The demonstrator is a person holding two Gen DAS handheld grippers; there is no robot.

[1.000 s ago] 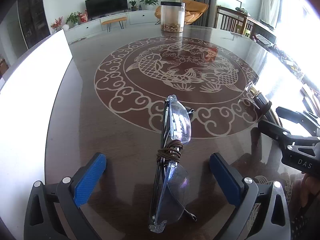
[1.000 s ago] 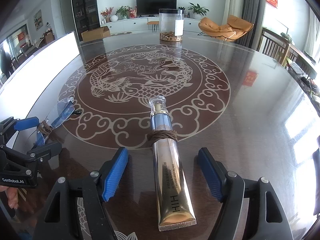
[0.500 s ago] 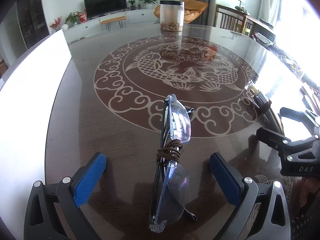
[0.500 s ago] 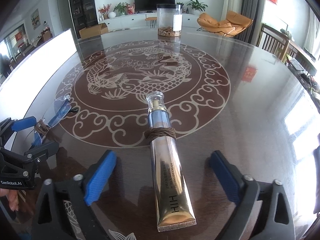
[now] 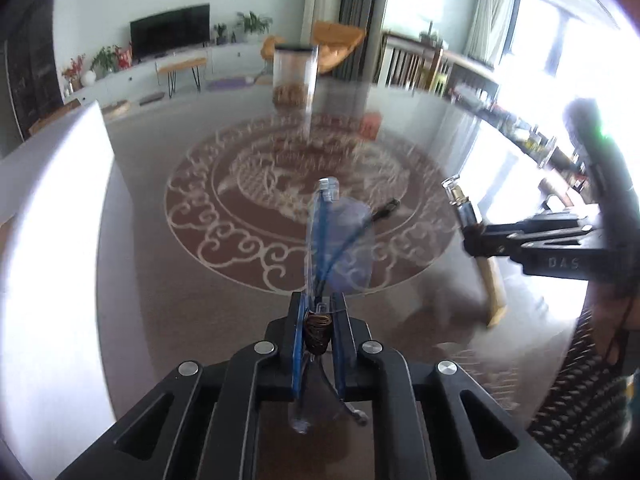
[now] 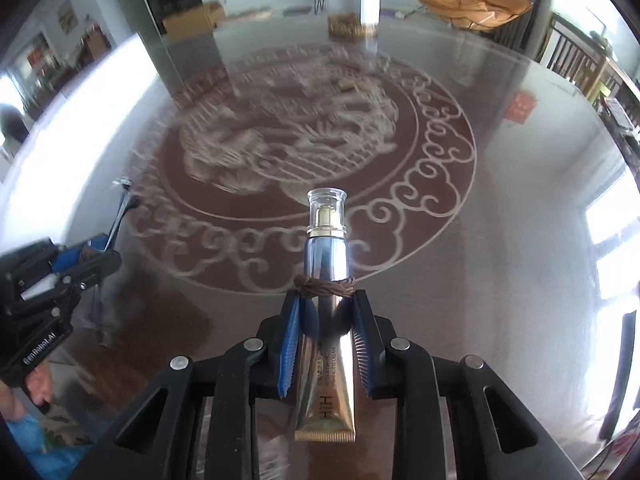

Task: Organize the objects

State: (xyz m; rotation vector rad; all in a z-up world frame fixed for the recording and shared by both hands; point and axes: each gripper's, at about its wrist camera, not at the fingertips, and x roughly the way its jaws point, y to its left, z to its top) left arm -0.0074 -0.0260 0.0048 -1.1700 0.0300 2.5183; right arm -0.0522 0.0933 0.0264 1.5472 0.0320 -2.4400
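Note:
My left gripper (image 5: 318,316) is shut on clear safety glasses (image 5: 340,240) with blue arms, gripped at the brown cord wrapped round their middle, and holds them above the round table (image 5: 160,280). My right gripper (image 6: 326,312) is shut on a gold and blue cosmetic tube (image 6: 326,280) with a clear cap, just below its brown cord wrap, also lifted off the table. The tube (image 5: 466,210) and right gripper (image 5: 532,244) show at the right of the left wrist view. The glasses (image 6: 120,208) and left gripper (image 6: 60,276) show at the left of the right wrist view.
A clear cylindrical jar (image 5: 294,76) with brown contents stands at the table's far side; it also shows in the right wrist view (image 6: 354,12). The tabletop carries a round dragon pattern (image 6: 304,148). Chairs (image 5: 412,64) stand beyond the far right edge.
Both grippers have closed, the left on the glasses and the right on the tube, and both objects have risen off the table. The views are motion-blurred.

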